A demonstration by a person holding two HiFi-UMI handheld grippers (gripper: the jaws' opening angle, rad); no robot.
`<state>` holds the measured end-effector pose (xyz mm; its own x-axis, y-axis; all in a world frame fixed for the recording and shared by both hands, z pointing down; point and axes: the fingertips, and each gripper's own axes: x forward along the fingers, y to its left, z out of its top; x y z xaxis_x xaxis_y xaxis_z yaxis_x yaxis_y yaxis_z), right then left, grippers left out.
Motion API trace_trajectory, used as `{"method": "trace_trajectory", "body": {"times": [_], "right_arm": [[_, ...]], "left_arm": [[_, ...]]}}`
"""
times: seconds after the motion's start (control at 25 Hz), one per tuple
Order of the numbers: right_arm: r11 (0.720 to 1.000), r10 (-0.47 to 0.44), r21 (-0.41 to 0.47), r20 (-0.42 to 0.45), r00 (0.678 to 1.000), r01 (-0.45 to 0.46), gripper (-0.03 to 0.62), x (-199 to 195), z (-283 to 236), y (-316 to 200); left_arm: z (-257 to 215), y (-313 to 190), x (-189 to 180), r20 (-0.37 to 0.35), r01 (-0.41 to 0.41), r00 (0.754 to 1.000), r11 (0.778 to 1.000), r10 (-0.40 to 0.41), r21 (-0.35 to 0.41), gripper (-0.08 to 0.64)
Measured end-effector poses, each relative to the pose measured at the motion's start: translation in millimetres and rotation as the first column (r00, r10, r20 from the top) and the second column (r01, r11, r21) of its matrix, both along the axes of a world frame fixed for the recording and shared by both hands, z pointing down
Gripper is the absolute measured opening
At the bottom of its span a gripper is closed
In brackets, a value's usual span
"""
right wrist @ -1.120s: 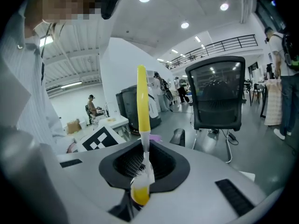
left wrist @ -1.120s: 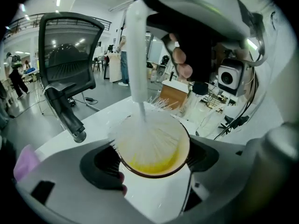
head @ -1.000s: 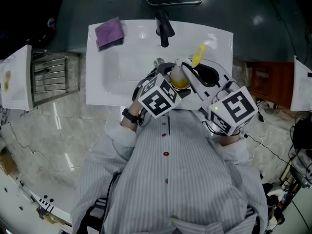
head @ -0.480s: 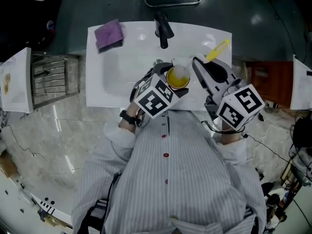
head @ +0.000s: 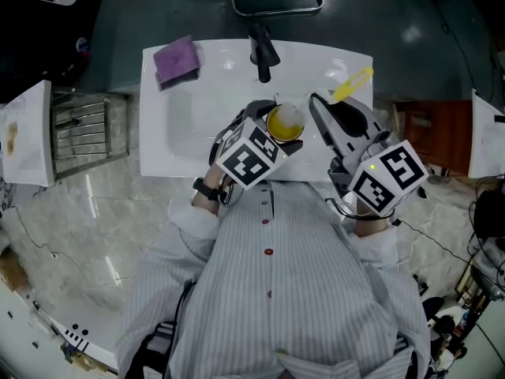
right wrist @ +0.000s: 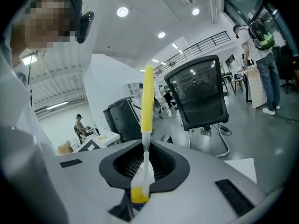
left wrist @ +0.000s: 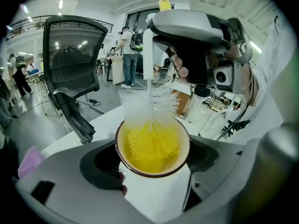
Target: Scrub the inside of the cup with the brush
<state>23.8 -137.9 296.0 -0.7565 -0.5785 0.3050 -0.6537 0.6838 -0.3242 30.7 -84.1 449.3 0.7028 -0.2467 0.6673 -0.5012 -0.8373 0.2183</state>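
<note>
At 10 o'clock in the head view a purple cloth lies on the corner of the white sink, well apart from my work, and the dark faucet stands at 12 o'clock on the back rim. My left gripper has its fingers pressed on either side of the cup, so the cup sits over the basin just in front of the faucet. Its yellow inside is tipped open towards the left gripper's camera. That open mouth matters most for the scrubbing. In the left gripper view the brush drops in from 12 o'clock, and its pale bristles spread across the rim and reach down into the yellow wall. In the head view the brush's long axis runs from the cup mouth out towards 2 o'clock, ending in the yellow handle tip above the sink's right corner. My right gripper lies at about 3 o'clock from the cup, very near it, with its fingers drawn in narrow on the brush's thin white neck. The yellow handle stands straight up between them in the right gripper view. As I judge it, scrubbing means driving and twisting the brush along that 2 o'clock line while my left holds the cup steady.
</note>
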Motion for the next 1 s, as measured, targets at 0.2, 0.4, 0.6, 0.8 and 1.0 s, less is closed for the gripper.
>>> {"method": "trace_trajectory", "body": {"times": [0.2,0.4,0.6,0.8,1.0], "right_arm": [[0.999,0.007,0.039,0.007,1.0,-0.007,0.06,1.3,-17.8,-0.6],[0.997,0.024,0.076,0.031,0.999,-0.027,0.06,8.6,-39.0,-1.3],[0.992,0.04,0.12,0.046,0.998,-0.045,0.06,17.0,-61.3,-2.1],[0.986,0.057,0.151,0.07,0.996,-0.067,0.06,27.2,-79.1,0.1],[0.977,0.084,0.19,0.057,0.995,-0.093,0.06,38.8,-90.8,2.2]], "left_arm": [[-1.3,-3.0,-2.1,-0.002,0.011,1.0,1.0,-0.011,-0.001,0.405],[0.2,-5.8,-3.7,-0.005,0.024,1.0,1.0,-0.024,-0.012,0.405],[0.5,-9.2,-6.4,-0.012,0.044,0.999,0.999,-0.044,-0.019,0.405],[-3.3,-11.4,-7.3,-0.011,0.056,0.998,0.998,-0.056,-0.009,0.405],[-0.7,-12.8,-14.4,-0.005,0.081,0.997,0.997,-0.081,-0.006,0.405]]}}
